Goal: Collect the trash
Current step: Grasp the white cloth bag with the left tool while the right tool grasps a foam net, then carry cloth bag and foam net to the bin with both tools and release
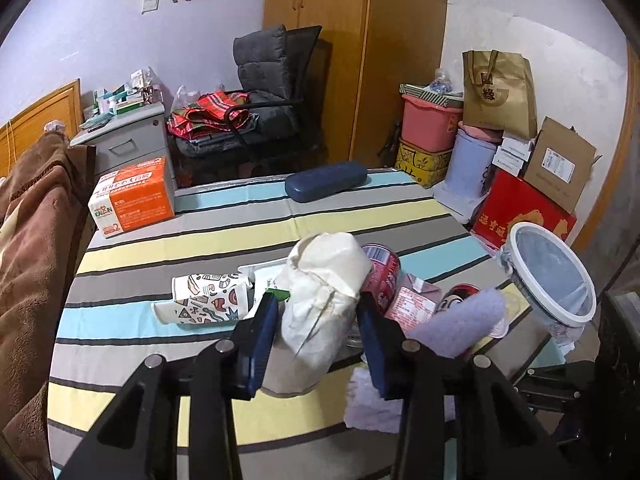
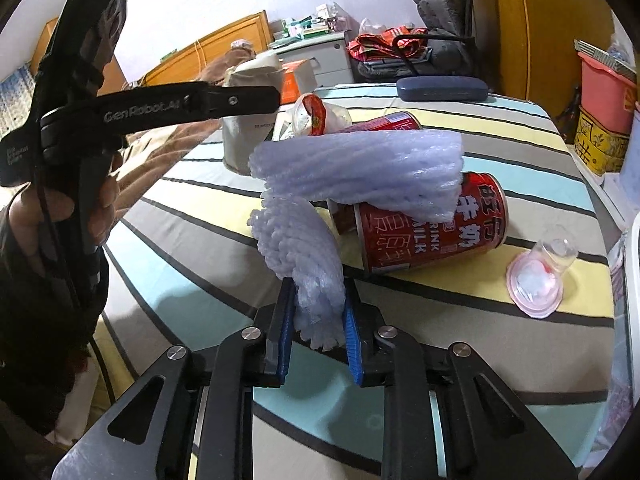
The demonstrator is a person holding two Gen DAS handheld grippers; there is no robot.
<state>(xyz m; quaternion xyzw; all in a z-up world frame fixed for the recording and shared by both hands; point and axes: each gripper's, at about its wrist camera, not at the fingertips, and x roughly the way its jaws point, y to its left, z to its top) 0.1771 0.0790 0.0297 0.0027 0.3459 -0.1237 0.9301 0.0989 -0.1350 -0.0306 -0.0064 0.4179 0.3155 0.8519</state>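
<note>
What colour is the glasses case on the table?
Dark blue glasses case; clearest in the left wrist view.

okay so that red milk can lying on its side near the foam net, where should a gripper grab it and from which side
Grip the red milk can across its round body, mid-length, coming down from above with the fingers straddling it. It lies on its side on the striped cloth, so its ends face sideways. The foam net draped over its upper end probably needs clearing first.
</note>
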